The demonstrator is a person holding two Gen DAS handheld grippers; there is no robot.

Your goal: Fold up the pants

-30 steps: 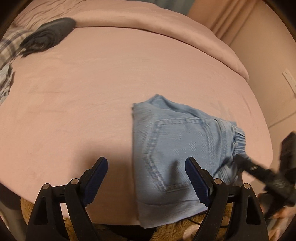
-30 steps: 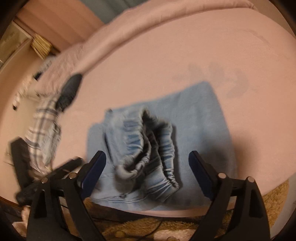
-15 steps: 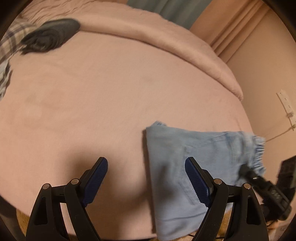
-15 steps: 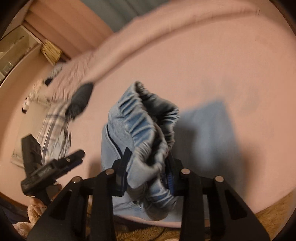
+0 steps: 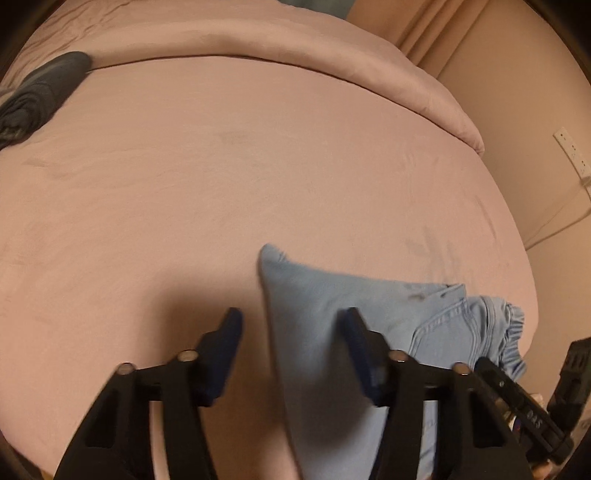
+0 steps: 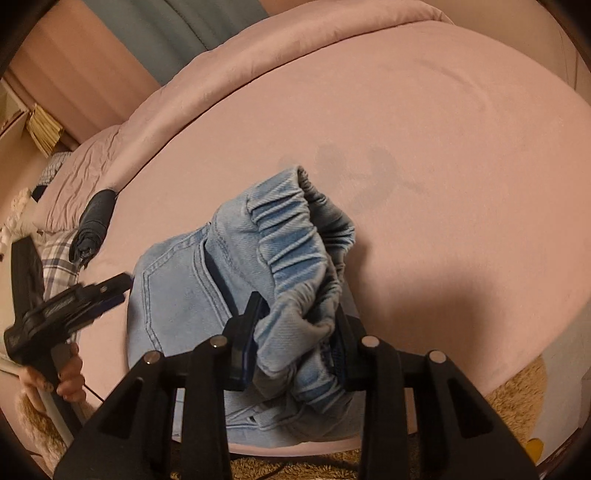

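A: Pants [image 6: 184, 295] seem soft, floppy denim, light enough; best taken at the thick elastic waistband [image 6: 295, 236].

B: Right gripper [image 6: 295, 350] is clenched on that waistband, lifting it off the bed [image 6: 443, 147]. Pale blue, folded, stitched pocket. Left gripper [image 5: 291, 350] is spread, straddling their near edge.

Around me lay a pink bed [image 5: 221, 177], its folded duvet [image 5: 295, 48] at the far edge, teal curtains [image 6: 184, 26] behind, beige wall [image 5: 517, 92] with a socket strip [image 5: 570, 149].
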